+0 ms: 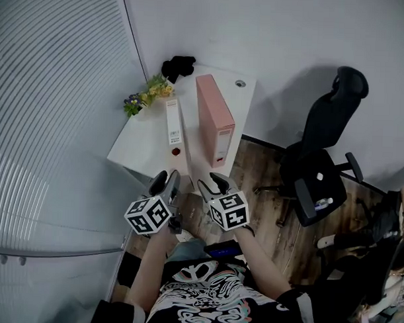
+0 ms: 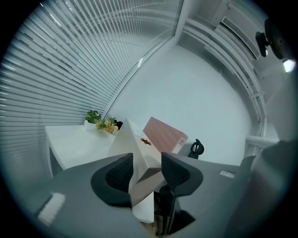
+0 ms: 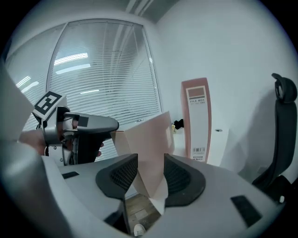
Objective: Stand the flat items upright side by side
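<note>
White table [image 1: 139, 147]: left gripper [image 1: 167, 181], right gripper [image 1: 214, 184] side by side, angled slightly downward, jaws each pinching file box [image 1: 172, 123].

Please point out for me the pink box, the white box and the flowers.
pink box [image 1: 212, 106], head view, top face.
white box [image 1: 173, 128], head view, labelled face.
flowers [image 1: 158, 90], head view, yellow blooms.

White corner desk [image 1: 140, 145], slatted blinds [image 1: 52, 86], wood floor [image 1: 266, 219], black office chair [image 1: 324, 175], perhaps wheeled

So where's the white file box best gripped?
Probably its near end, from the desk's front edge, fingers across the narrow spine: the white file box is long and thin, and the pink file box stands just right of it.
</note>
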`<state>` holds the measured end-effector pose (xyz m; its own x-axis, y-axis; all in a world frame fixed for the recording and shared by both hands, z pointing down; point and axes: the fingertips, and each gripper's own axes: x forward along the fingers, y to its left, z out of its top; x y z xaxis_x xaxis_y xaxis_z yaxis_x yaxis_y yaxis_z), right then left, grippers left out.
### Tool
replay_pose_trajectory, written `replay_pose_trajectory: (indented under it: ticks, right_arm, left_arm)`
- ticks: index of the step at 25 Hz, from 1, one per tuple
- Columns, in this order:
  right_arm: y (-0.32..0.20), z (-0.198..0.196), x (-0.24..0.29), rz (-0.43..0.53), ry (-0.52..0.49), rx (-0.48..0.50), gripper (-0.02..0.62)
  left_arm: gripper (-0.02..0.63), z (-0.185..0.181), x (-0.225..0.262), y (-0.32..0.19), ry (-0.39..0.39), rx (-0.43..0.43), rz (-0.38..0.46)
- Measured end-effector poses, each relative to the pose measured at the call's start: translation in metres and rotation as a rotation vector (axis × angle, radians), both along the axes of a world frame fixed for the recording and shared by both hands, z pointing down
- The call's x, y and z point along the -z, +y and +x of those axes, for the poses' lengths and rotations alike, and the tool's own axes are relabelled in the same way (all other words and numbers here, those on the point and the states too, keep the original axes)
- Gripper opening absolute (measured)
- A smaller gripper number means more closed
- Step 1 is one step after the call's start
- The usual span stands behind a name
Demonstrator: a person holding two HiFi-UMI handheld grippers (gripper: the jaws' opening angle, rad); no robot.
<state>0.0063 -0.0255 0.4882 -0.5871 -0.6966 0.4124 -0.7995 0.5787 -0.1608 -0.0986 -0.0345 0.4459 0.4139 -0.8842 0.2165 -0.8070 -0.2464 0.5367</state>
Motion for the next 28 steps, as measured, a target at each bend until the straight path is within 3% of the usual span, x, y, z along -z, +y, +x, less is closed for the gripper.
replay_pose_trajectory:
  ticks: [10, 14, 23, 28]
  right_arm:
    - [-0.006, -0.004, 0.057, 0.055, -0.084, -0.020, 0.163]
    - [-0.019, -0.010, 0.083, 0.074, -0.093, -0.026, 0.167]
    - [-0.079, -0.045, 0.098, 0.063, -0.014, -0.057, 0.178]
    - [-0.120, -0.068, 0.091, 0.019, 0.053, -0.092, 0.199]
  left_arm:
    - [0.163, -0.043, 0.012, -0.021, -0.005, 0.079, 0.048]
    - [0.143, -0.048, 0.013, -0.032, 0.004, 0.065, 0.059]
    - [0.162, -0.039, 0.009, -0.082, 0.192, -0.159, 0.026]
    - [0.199, -0.038, 0.000, -0.120, 0.236, -0.312, -0.016]
